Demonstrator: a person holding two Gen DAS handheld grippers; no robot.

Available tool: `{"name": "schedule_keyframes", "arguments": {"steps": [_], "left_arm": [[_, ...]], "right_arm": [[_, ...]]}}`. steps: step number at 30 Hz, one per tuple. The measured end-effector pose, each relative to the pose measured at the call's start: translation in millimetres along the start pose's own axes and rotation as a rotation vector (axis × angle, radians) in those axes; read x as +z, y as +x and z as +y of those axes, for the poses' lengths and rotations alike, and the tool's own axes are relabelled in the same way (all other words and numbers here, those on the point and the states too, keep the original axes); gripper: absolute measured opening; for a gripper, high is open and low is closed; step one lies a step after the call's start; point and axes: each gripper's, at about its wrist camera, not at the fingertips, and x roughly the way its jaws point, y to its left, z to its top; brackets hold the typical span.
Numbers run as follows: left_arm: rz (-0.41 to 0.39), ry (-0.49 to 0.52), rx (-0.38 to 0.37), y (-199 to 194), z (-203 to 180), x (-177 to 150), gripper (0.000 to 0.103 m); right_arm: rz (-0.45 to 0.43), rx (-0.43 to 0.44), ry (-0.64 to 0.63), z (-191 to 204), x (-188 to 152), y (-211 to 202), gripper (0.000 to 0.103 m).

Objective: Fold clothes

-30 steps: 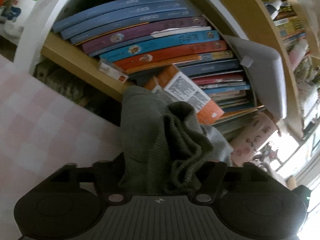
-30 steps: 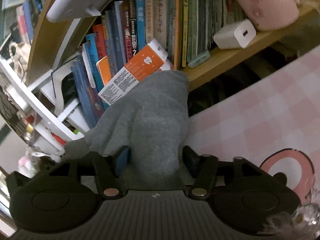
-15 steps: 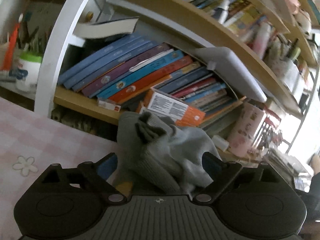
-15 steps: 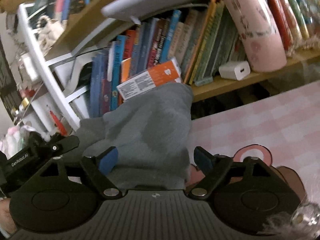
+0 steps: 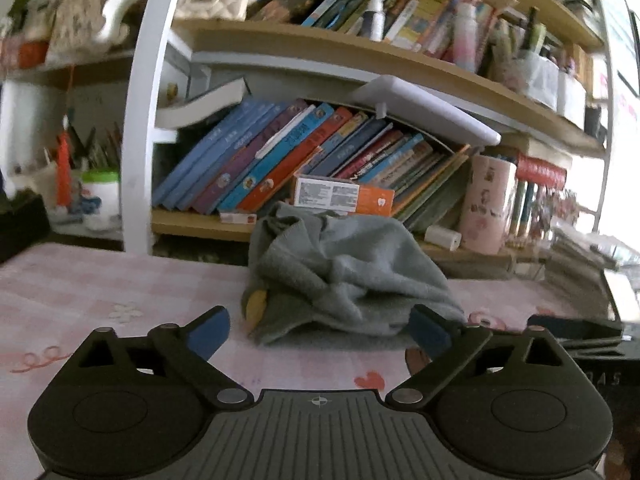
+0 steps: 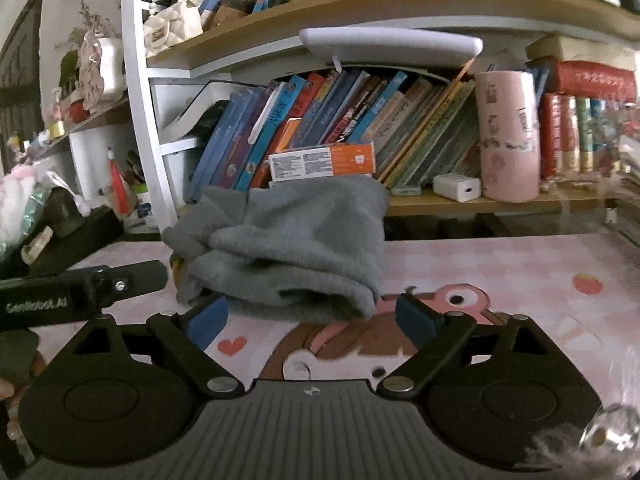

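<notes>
The grey sweater (image 5: 344, 276) lies bunched on the pink tablecloth (image 5: 72, 292) at twelve o'clock of both claws; the left gripper (image 5: 318, 330) and right gripper (image 6: 310, 318) are opening, pinching nothing. The loose heap could slump and unfold; its layers look unevenly stacked.

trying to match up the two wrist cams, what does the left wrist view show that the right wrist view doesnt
Only the left wrist view: the left claw, jaws opening and clear of the cloth, a white jar with a green lid on the far left, and a flower print on the mat.

Only the right wrist view: the right claw, jaws opening too, the bear print on the mat, and a white quilted bag up on the shelf.

Both: the grey garment bunched on the pink mat, the orange box behind it, the leaning books and the pink cylinder.
</notes>
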Motion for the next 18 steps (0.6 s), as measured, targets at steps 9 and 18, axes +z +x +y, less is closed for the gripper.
{"name": "schedule_keyframes", "arguments": {"steps": [9,18], "left_arm": [[-0.03,0.037,0.054,-35.9,-7.6,-13.1,0.103],[-0.017,0.038,0.085,-35.9,-8.6,-14.8,0.103]], "right_arm": [[-0.044,-0.073,-0.095,20.7,-15.0,-34.9,0.103],[-0.056,-0.102,-0.083,21.3,-15.6,-42.4,0.103]]}}
